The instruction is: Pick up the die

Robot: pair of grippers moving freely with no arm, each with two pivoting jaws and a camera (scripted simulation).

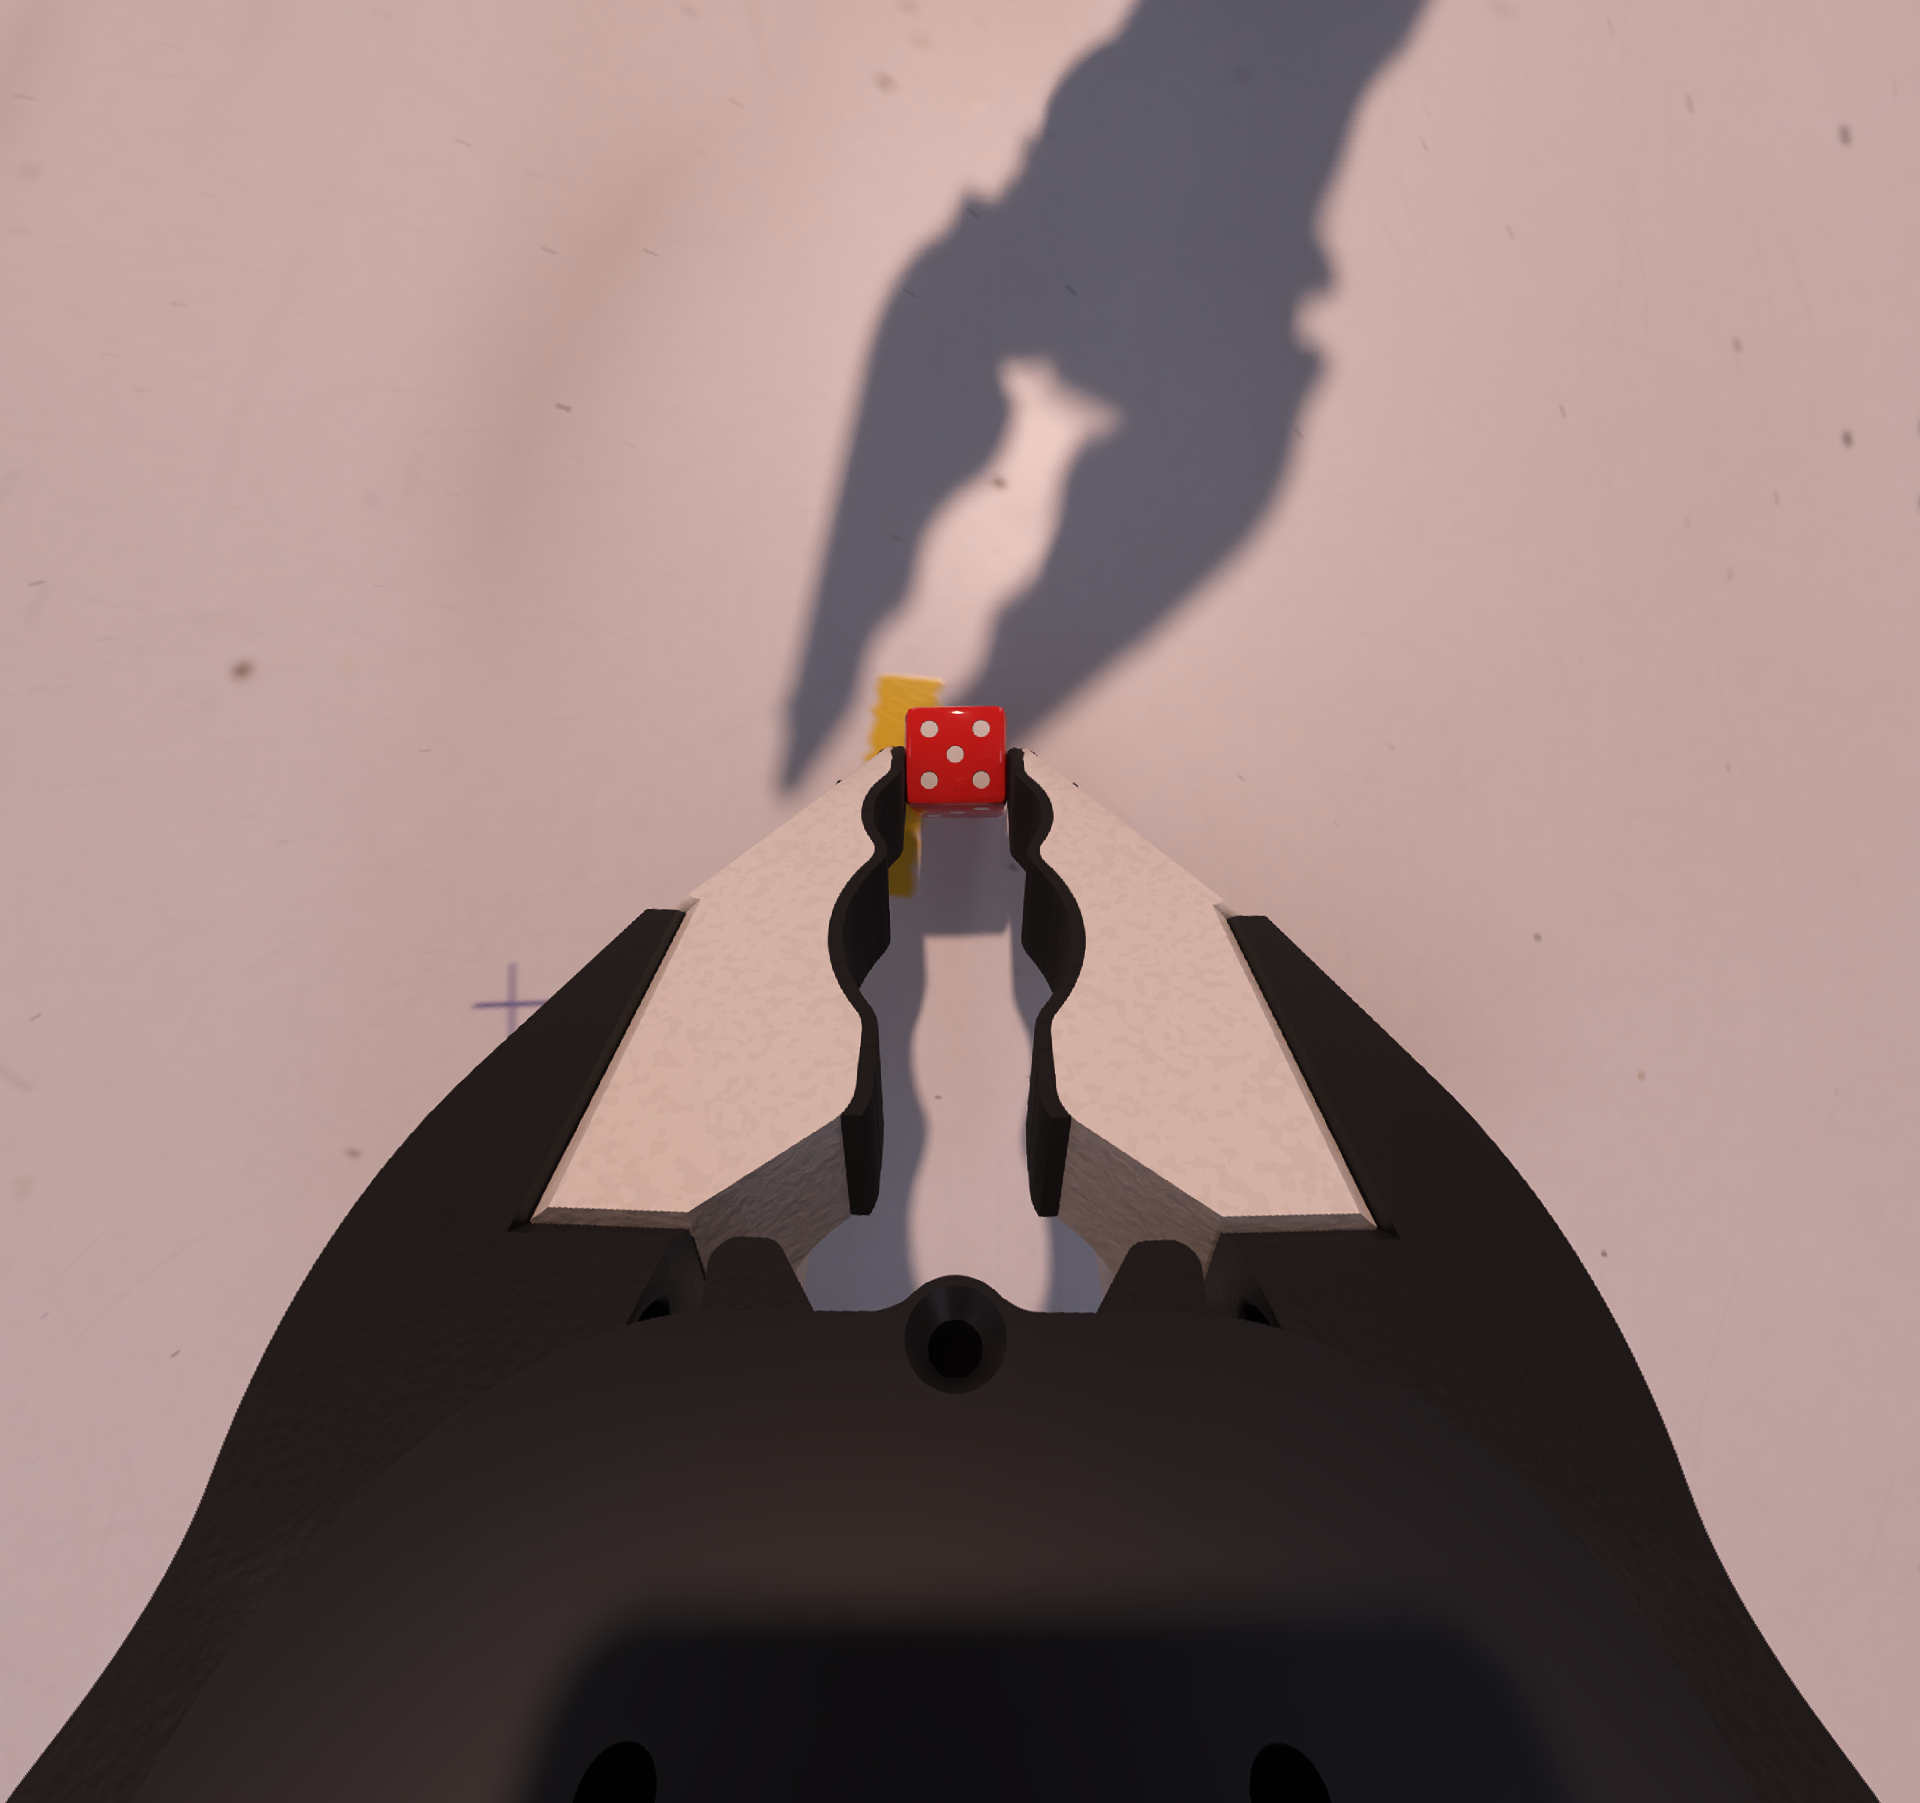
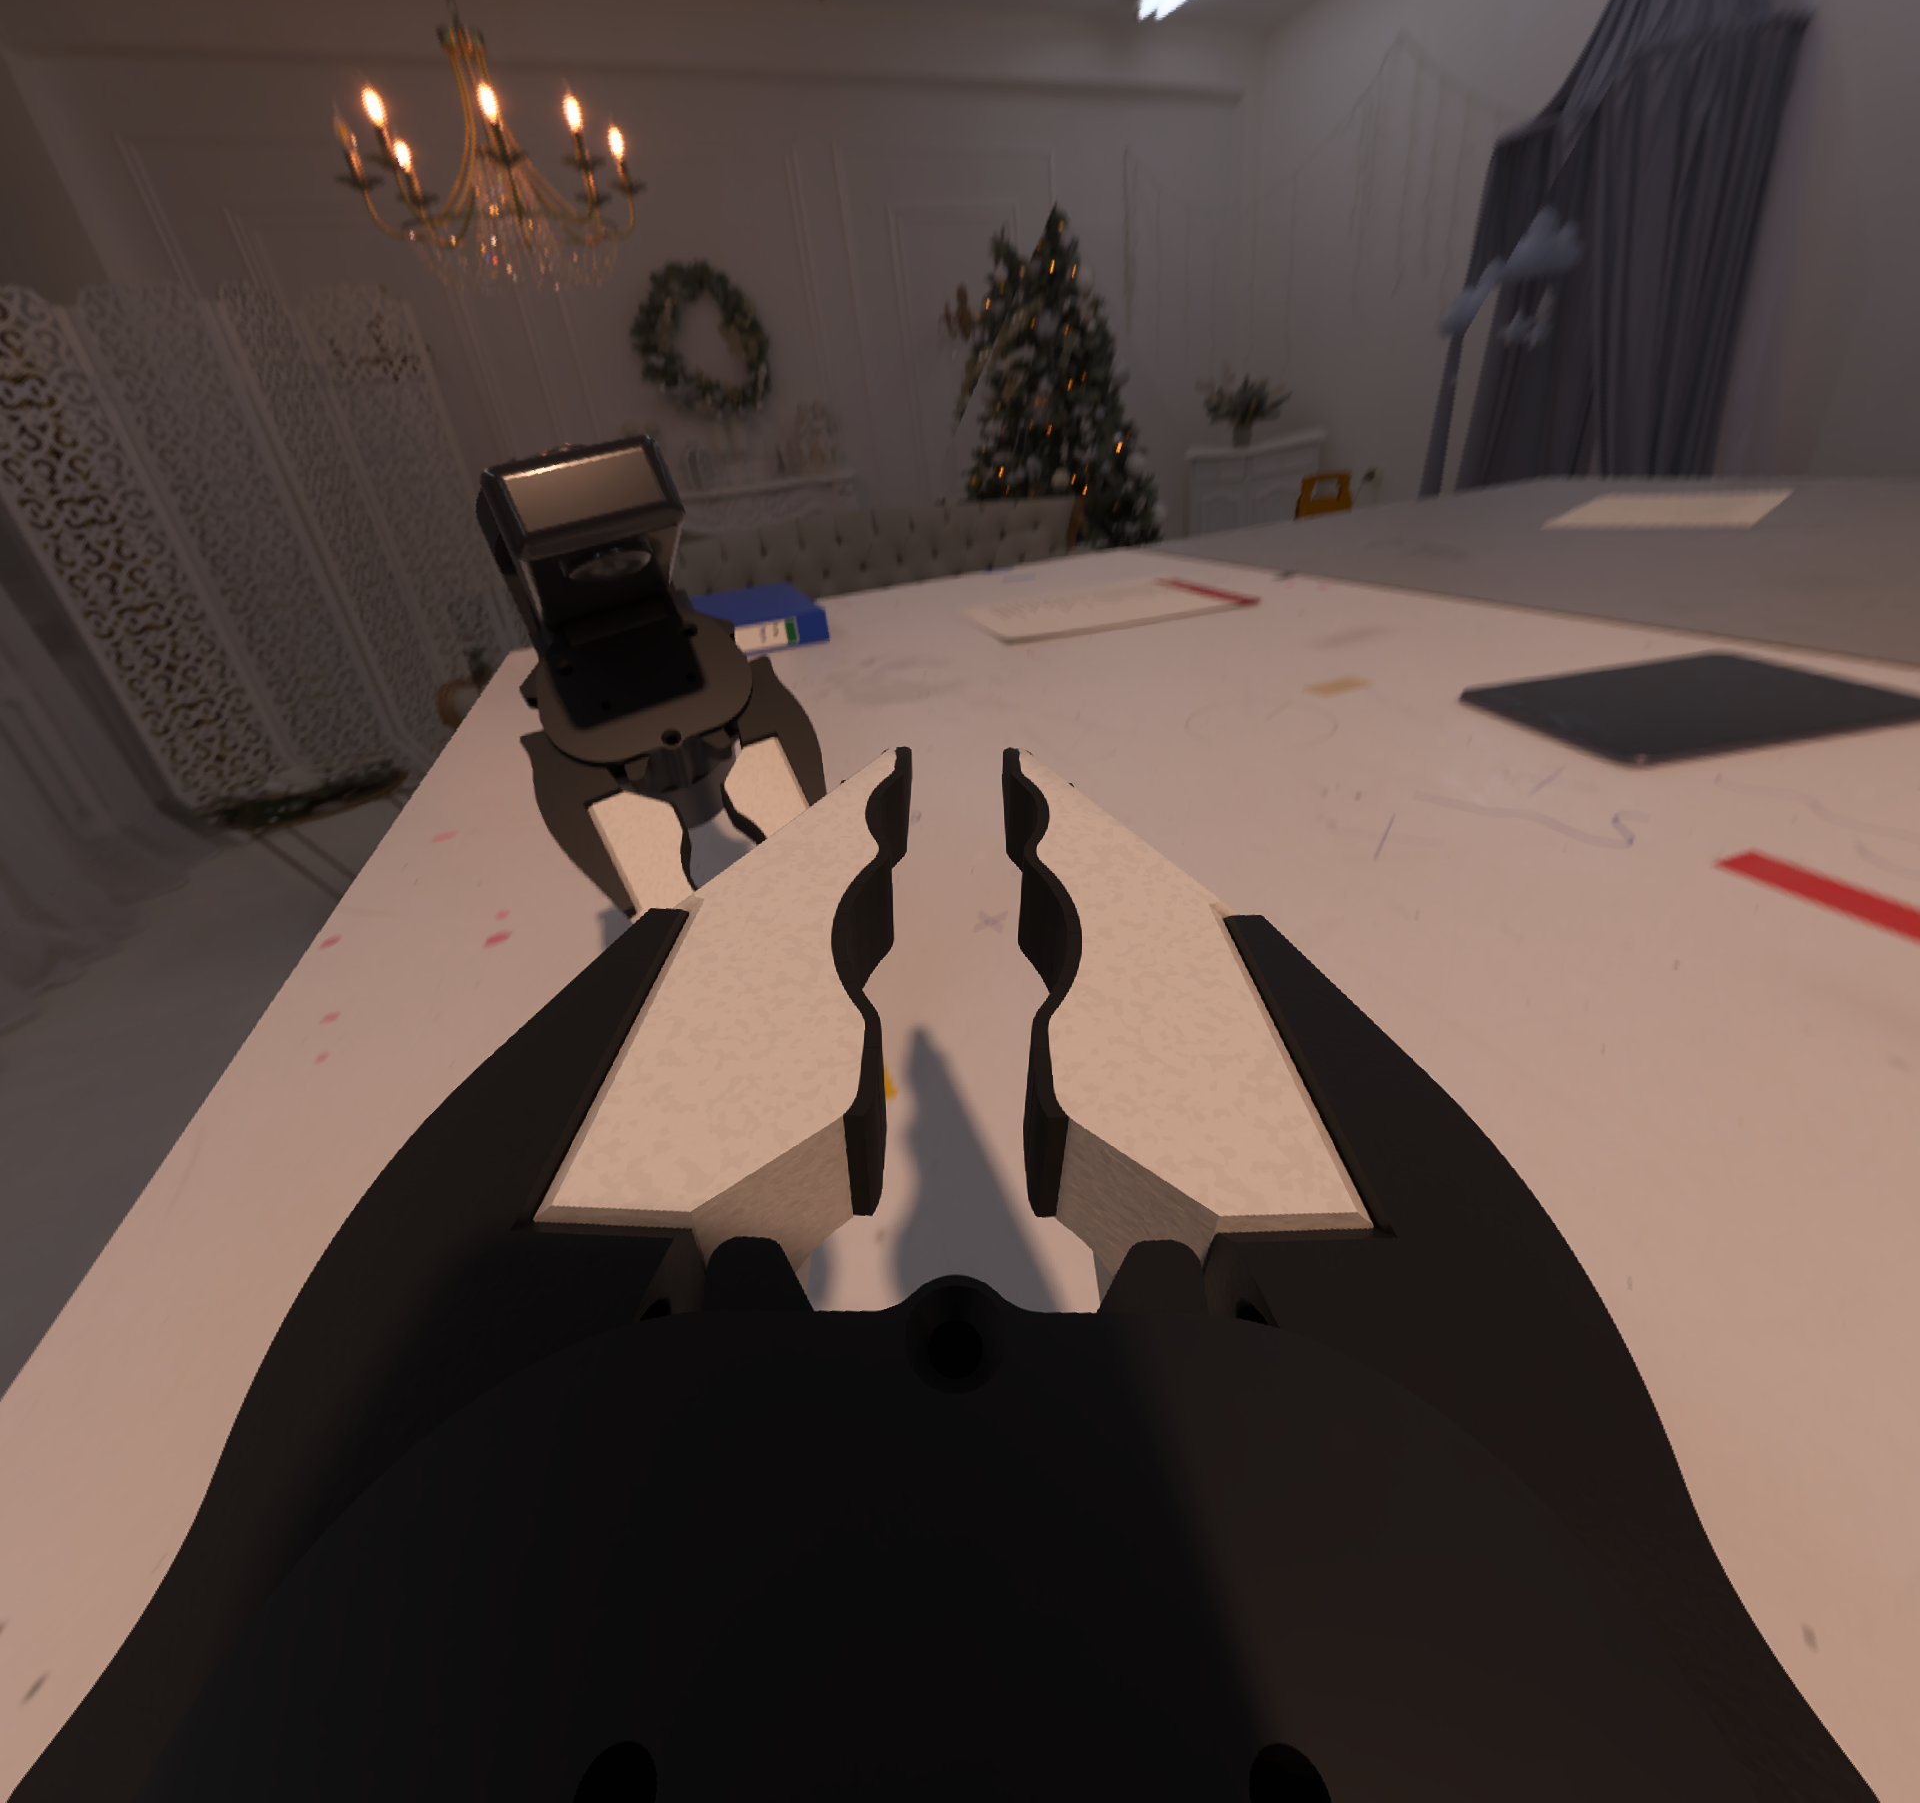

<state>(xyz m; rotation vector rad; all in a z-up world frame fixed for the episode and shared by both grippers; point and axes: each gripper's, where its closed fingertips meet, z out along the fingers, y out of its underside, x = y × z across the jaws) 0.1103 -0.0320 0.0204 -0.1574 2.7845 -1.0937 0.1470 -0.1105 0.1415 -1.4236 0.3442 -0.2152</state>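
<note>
- Left wrist view: the left gripper point(image 1: 956, 766) pinches a red die point(image 1: 955, 756) between its fingertips, five white pips facing the camera, above the pale table point(image 1: 416, 403)
- A yellow piece point(image 1: 902, 714) shows behind the die
- Right wrist view only: the right gripper point(image 2: 956, 766) is narrowly parted and holds nothing; a blue binder point(image 2: 774, 615) bears a small label, unreadable
</note>
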